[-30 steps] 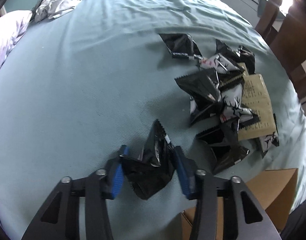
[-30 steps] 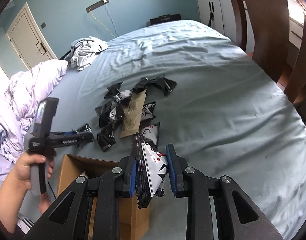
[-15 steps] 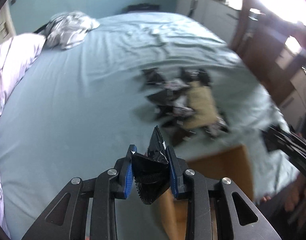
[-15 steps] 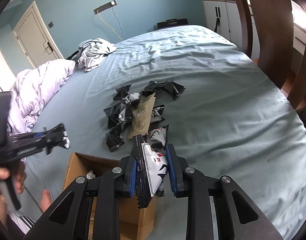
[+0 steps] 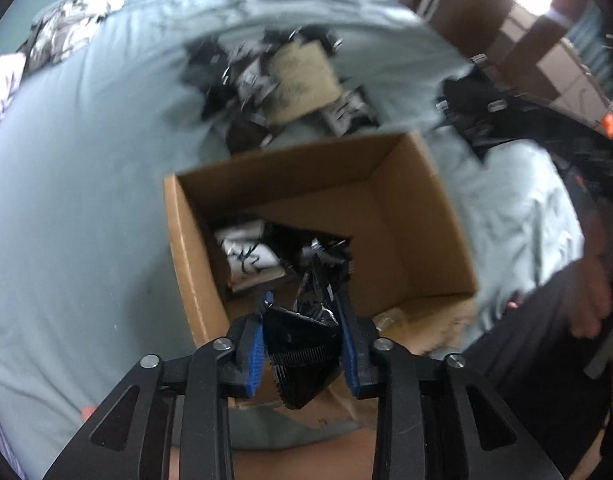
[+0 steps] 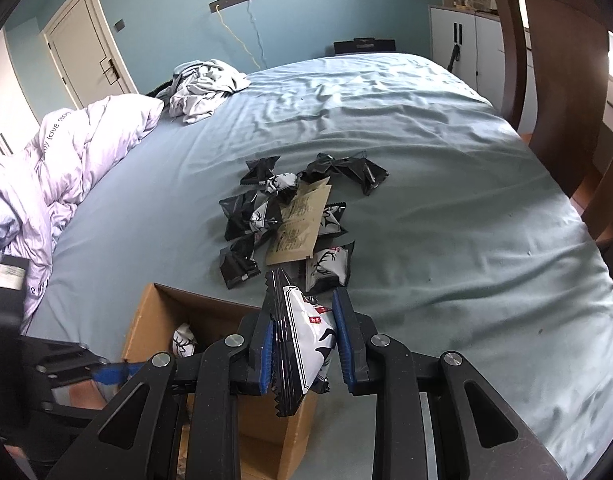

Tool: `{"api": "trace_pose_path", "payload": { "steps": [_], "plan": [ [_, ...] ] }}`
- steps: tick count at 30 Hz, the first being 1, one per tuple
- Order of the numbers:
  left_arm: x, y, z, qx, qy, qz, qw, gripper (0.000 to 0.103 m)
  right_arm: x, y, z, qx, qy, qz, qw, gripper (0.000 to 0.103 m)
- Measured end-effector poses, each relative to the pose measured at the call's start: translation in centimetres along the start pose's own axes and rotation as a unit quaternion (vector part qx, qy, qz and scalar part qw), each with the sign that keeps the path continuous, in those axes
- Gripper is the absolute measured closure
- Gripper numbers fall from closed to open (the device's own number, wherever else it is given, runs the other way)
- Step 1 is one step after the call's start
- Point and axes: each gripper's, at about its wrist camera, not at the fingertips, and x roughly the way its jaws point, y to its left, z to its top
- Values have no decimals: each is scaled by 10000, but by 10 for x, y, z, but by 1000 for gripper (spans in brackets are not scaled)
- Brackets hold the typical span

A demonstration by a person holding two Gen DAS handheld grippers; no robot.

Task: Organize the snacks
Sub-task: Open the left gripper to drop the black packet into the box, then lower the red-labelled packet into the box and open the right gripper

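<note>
Since the earlier frame the left hand-held gripper (image 5: 302,334) had travelled from over the bed (image 6: 446,168) to above the open box (image 5: 386,216). Its jaws were opening, a crinkled black packet (image 5: 306,344) with a serrated edge between the blue pads. The right hand-held gripper (image 6: 304,338) was clamped on a glossy white-and-black pouch (image 6: 306,332), held beside the box's far rim. Two packets lay on the box floor. A loose pile of foil snacks (image 6: 290,216) and one tan paper sachet (image 6: 300,220) lay on the wrinkled bed beyond.
</note>
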Motion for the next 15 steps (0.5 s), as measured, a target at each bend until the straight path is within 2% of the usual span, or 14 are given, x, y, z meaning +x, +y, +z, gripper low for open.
{"api": "trace_pose_path", "payload": {
  "steps": [2, 3, 4, 5, 6, 8, 10, 12, 15],
  "plan": [
    [10, 6, -2, -137, 219, 58, 9997, 62, 0, 1, -1, 1, 10, -8, 10000, 79],
    [11, 9, -2, -162, 248, -11, 9996, 61, 0, 1, -1, -3, 11, -8, 10000, 79],
    [9, 10, -2, -193, 242, -99, 9995, 56, 0, 2, -1, -12, 19, 4, 10000, 79],
    [5, 10, -2, -213, 175, -202, 9994, 46, 0, 2, -1, -25, 28, 20, 10000, 79],
    [-2, 9, -1, -216, 44, -274, 9994, 41, 1, 4, -1, -46, 46, 43, 10000, 79],
    [-18, 7, 1, -191, -331, -237, 9990, 24, 1, 7, -1, -93, 41, 67, 9999, 79],
    [-31, 5, 3, -119, -629, -167, 9978, 22, 1, 10, -2, -173, 55, 107, 9998, 79],
    [-42, 5, 5, -46, -901, 60, 9959, 22, 4, 14, -3, -210, 142, 231, 9994, 79],
    [-48, 13, 11, -161, -1149, 613, 9914, 21, 11, 20, -4, -349, 314, 373, 9982, 79]
  ]
}}
